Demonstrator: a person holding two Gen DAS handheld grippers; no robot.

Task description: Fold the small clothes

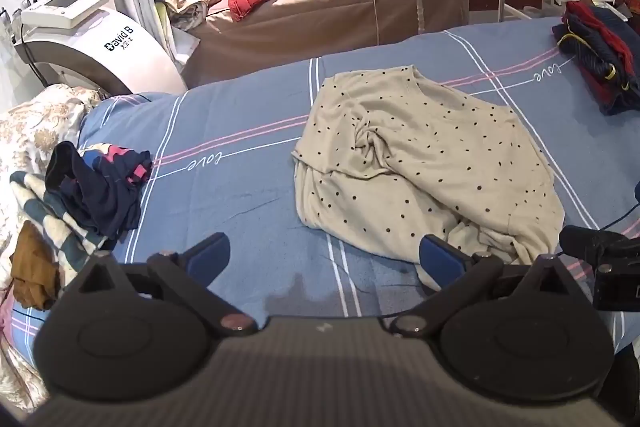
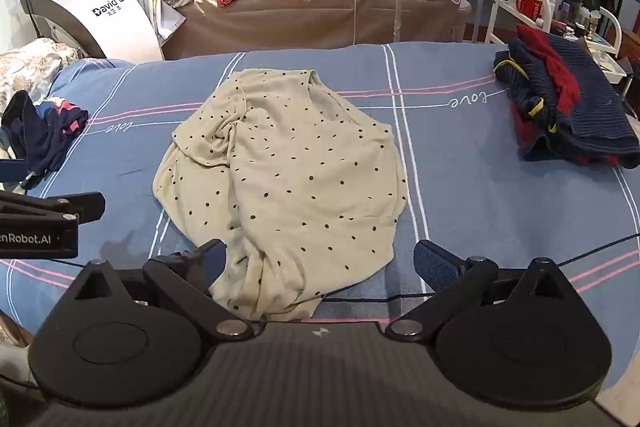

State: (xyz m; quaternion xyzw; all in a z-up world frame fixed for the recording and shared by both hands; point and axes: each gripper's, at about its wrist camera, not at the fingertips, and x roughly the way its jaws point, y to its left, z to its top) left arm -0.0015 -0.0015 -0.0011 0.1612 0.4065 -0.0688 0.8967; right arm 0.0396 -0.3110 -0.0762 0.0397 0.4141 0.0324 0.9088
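Note:
A beige shirt with black dots (image 1: 424, 163) lies crumpled and partly folded on the blue bed sheet (image 1: 240, 187); it also shows in the right wrist view (image 2: 288, 179). My left gripper (image 1: 324, 255) is open and empty, just left of the shirt's near hem, its right finger at the hem. My right gripper (image 2: 320, 259) is open and empty, its jaws standing either side of the shirt's bunched near end. The left gripper's body shows at the left edge of the right wrist view (image 2: 44, 223).
A pile of dark navy and pink clothes (image 1: 100, 183) lies at the bed's left. A stack of folded navy and red clothes (image 2: 564, 107) sits at the far right. A white machine (image 1: 92, 39) and a brown massage bed (image 1: 320, 11) stand behind.

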